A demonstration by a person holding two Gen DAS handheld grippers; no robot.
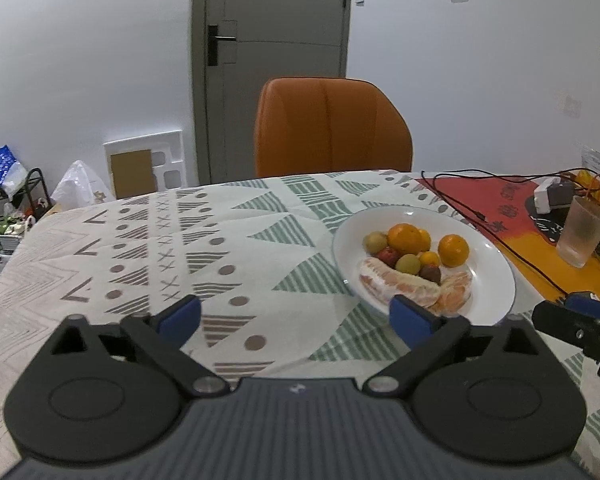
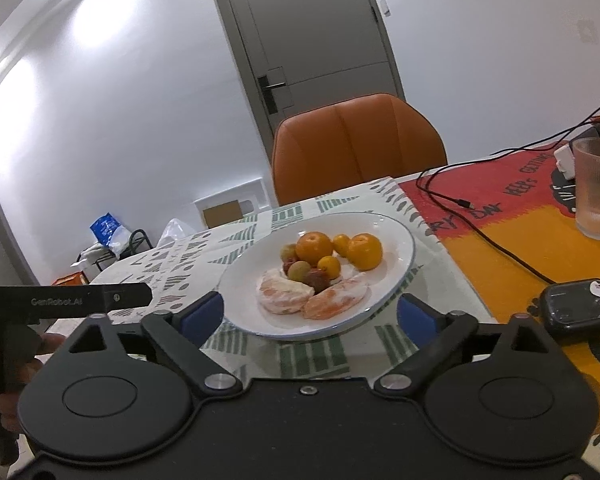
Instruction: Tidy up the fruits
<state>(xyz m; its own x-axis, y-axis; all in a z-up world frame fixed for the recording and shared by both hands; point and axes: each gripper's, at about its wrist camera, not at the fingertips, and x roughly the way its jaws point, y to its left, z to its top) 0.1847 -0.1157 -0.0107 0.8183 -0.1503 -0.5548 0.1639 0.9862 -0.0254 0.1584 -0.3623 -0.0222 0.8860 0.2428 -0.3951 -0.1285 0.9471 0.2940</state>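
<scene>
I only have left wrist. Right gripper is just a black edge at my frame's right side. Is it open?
Observer: Yes, the right gripper is open and empty, jaws either side of the plate rim.
Operator: Anything near it on the right?
Observer: A black device lies on the orange mat, cable attached.
Operator: How's the left gripper held?
Observer: A hand grips its black handle, low at the frame's left.

both tools (image 1: 296,316) (image 2: 310,312) wide open, empty, side by side
</scene>
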